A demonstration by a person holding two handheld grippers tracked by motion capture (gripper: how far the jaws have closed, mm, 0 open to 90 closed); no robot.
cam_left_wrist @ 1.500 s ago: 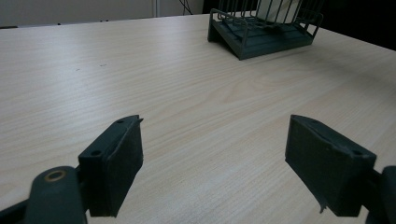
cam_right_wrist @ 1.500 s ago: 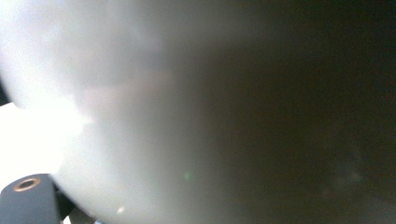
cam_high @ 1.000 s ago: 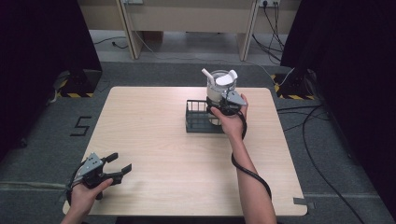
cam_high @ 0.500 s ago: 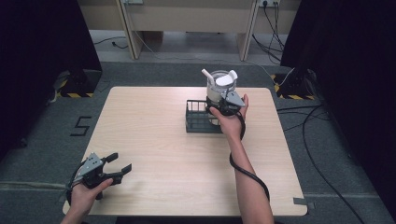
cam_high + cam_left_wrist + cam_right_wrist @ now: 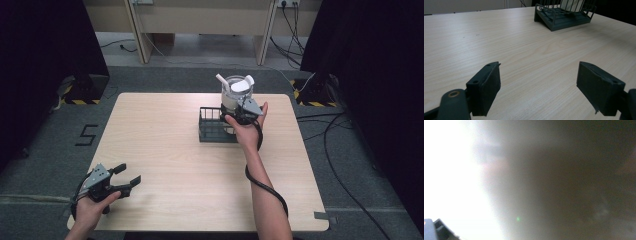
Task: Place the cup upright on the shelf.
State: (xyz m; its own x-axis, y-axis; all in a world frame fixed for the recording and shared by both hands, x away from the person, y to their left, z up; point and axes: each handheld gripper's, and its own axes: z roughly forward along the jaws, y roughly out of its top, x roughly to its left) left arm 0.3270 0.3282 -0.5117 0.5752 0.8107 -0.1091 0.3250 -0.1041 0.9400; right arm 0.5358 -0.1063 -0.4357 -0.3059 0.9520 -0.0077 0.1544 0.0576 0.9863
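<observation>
One upright jug (image 5: 236,92) stood at the rack's (image 5: 212,131) far right corner on the counter (image 5: 165,150). The right gripper (image 5: 239,111) pressed against it; whether it was clamped could not be told. The left gripper (image 5: 127,179) hovered near the counter's near-left corner, jaws spread wide, empty.

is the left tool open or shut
Open. The left tool has its two black jaws spread wide with bare table between them, holding nothing.

right tool (image 5: 239,111) jaws hidden, its view blurred
</observation>
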